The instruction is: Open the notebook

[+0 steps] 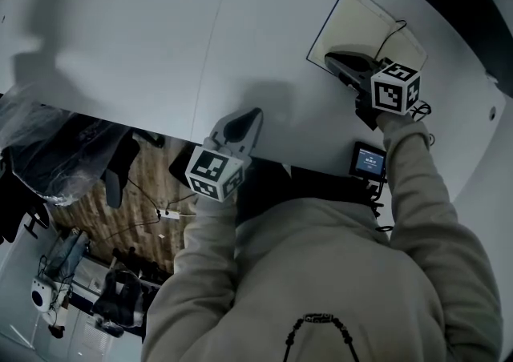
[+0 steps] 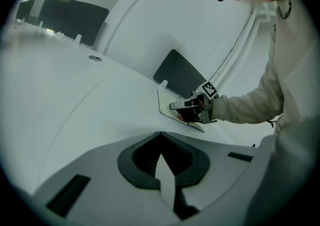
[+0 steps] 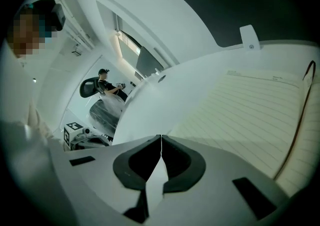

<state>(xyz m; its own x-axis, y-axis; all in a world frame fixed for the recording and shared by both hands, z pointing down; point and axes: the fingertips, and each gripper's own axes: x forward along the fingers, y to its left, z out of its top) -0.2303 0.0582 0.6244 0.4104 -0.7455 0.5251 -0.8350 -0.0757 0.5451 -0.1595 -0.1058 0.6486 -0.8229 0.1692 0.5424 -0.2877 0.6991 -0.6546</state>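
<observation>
Toward the far right edge of the table [image 1: 120, 32], the notebook [image 1: 361, 24] lies with a lined page showing; its leaves look light, limp and tearable, so take a free corner, where your right gripper [image 1: 330, 58] sits closed; your left gripper [image 1: 253, 114], also closed, holds nothing.

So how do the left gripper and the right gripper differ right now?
The left gripper is over bare table near the person; the right gripper reaches farther out, onto the open notebook. Under the left gripper lies only table; under the right gripper, a lined page. Both have jaws together.
</observation>
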